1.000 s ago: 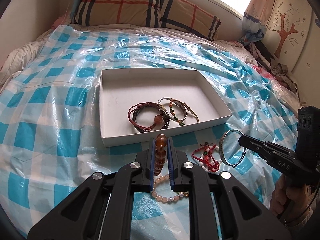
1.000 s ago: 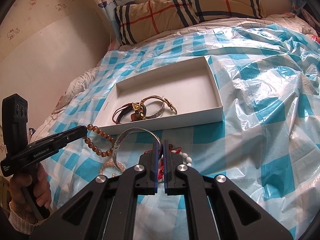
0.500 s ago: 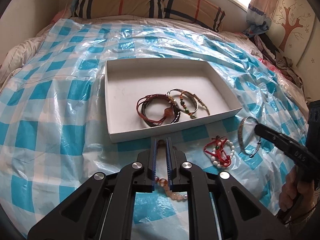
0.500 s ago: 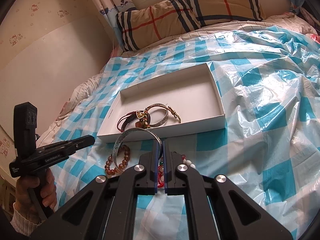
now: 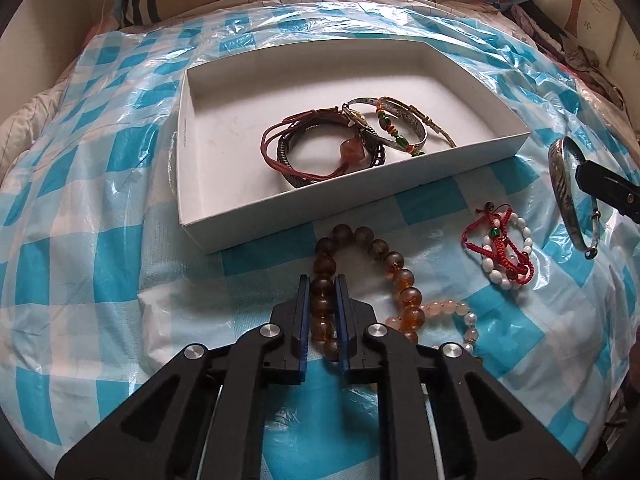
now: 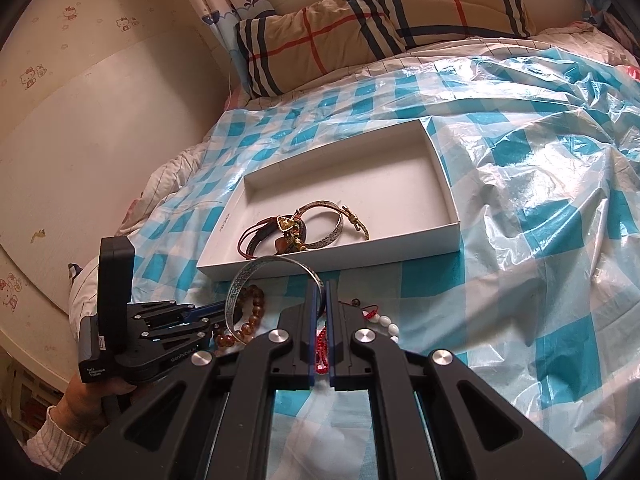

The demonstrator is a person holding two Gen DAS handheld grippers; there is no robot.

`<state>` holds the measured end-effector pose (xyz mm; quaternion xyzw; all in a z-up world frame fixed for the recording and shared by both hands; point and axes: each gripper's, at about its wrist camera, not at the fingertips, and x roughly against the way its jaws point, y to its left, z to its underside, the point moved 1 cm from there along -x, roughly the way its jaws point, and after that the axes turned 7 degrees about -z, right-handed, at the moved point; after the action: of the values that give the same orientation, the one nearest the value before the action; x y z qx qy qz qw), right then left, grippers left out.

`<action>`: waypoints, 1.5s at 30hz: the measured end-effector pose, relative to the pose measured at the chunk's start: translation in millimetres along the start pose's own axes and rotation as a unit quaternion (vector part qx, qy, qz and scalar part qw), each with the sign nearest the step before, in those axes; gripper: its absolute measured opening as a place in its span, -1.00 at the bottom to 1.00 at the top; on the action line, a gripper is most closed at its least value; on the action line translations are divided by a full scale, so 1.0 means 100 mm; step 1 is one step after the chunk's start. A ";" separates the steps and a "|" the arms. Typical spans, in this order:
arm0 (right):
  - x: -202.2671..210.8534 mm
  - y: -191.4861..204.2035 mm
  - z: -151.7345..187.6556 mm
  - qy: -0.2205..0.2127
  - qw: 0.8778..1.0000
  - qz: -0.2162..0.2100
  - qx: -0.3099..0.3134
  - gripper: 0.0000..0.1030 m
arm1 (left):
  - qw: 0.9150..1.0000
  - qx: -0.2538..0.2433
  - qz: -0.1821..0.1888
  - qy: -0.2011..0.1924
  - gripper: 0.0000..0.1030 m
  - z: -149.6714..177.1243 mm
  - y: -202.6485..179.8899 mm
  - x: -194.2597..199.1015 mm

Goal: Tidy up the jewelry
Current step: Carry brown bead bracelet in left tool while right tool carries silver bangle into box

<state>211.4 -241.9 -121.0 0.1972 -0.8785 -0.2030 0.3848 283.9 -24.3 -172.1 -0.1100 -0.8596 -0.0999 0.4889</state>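
Observation:
A white box (image 5: 360, 204) lies on the blue-checked plastic sheet and holds a brown cord bracelet (image 5: 304, 152), a silver bangle and a green-beaded one. My left gripper (image 5: 323, 280) is shut on an amber bead bracelet (image 5: 400, 276), whose loop rests on the sheet just before the box's front wall. A red cord and white bead bracelet (image 5: 500, 248) and a pink bead bracelet (image 5: 452, 308) lie to its right. My right gripper (image 6: 319, 286) is shut on a silver bangle (image 6: 272, 268), which it holds above the sheet near the box (image 6: 360, 264).
A plaid pillow (image 6: 380, 20) lies at the head of the bed, with a wall (image 6: 80, 140) along the left side. The plastic sheet (image 6: 540, 200) is crumpled to the right of the box. A hand (image 6: 92, 396) holds the left gripper's handle.
My left gripper has sunk toward the sheet with the amber beads, which hung upright before and now lie spread in front of the box. The right gripper holds the bangle as before.

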 end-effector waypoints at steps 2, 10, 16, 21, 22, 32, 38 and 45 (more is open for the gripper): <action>0.01 0.00 -0.01 -0.002 1.000 -0.001 0.000 -0.90 | 1.000 0.015 0.019 -0.009 -0.79 -0.01 0.04 0.09; 0.02 0.02 -0.04 -0.008 1.000 -0.003 0.002 -0.90 | 0.992 0.066 0.092 -0.060 -0.79 -0.14 0.13 0.54; 0.00 0.04 -0.10 -0.013 1.000 -0.006 0.004 -0.90 | 0.983 0.086 0.134 -0.093 -0.79 -0.27 0.14 0.78; -0.03 0.05 -0.15 -0.017 1.000 -0.009 0.005 -0.90 | 0.977 0.097 0.155 -0.108 -0.79 -0.39 0.17 0.86; -0.04 0.05 -0.16 -0.018 1.000 -0.009 0.006 -0.90 | 0.977 0.097 0.156 -0.110 -0.79 -0.42 0.17 0.86; -0.13 0.03 -0.28 -0.022 1.000 -0.008 0.007 -0.90 | 0.973 0.096 0.172 -0.122 -0.79 -0.62 0.10 0.85; -0.23 -0.02 -0.36 -0.022 1.000 -0.008 0.004 -0.90 | 0.970 0.103 0.181 -0.125 -0.79 -0.75 0.11 0.78; -0.36 -0.04 -0.45 -0.020 1.000 -0.008 0.005 -0.90 | 0.968 0.108 0.188 -0.125 -0.79 -0.84 0.12 0.68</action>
<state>268.7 -236.7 -116.5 0.2022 -0.8853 -0.2060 0.3645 322.6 -30.2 -70.7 -0.2279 -0.8833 0.1019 0.3969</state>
